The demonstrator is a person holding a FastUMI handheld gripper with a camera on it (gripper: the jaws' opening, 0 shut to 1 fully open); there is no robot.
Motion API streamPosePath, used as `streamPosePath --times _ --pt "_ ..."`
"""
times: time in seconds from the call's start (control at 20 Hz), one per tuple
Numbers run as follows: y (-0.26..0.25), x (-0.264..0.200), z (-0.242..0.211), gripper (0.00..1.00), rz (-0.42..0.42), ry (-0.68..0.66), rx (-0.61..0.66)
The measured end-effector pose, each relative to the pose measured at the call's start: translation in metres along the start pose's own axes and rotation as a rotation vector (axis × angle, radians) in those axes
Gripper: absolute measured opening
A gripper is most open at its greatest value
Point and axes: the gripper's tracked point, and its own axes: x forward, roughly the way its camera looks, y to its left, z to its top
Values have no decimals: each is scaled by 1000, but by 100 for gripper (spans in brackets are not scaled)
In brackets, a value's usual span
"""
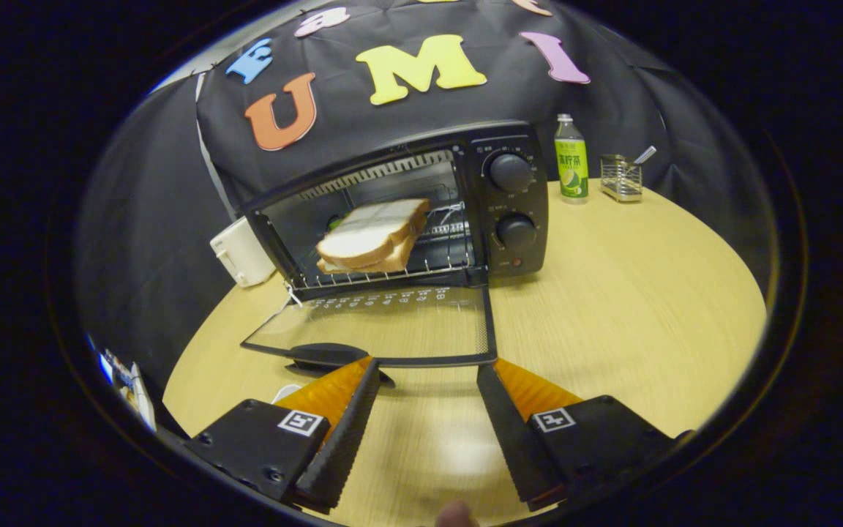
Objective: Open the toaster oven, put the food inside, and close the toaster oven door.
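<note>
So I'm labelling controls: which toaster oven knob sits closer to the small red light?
The lower knob, directly above the red light; the upper knob sits farther up. The gripper is open.

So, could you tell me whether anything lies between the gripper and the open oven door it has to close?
Nothing visible does. The open gripper sits just before the door, only bare table between. The bread sits inside, on the rack.

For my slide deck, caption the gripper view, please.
Open gripper empty before the toaster oven; door down, bread on rack.
</note>
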Motion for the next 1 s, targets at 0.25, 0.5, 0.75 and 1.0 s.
streamPosePath --times 0.25,0.5,0.75,1.0 --pt "8 -11 37 89 19 -62 13" --pt "16 -3 79 89 38 -100 72" --pt "21 8 106 89 41 -128 102" --pt "23 17 133 90 12 -164 115"
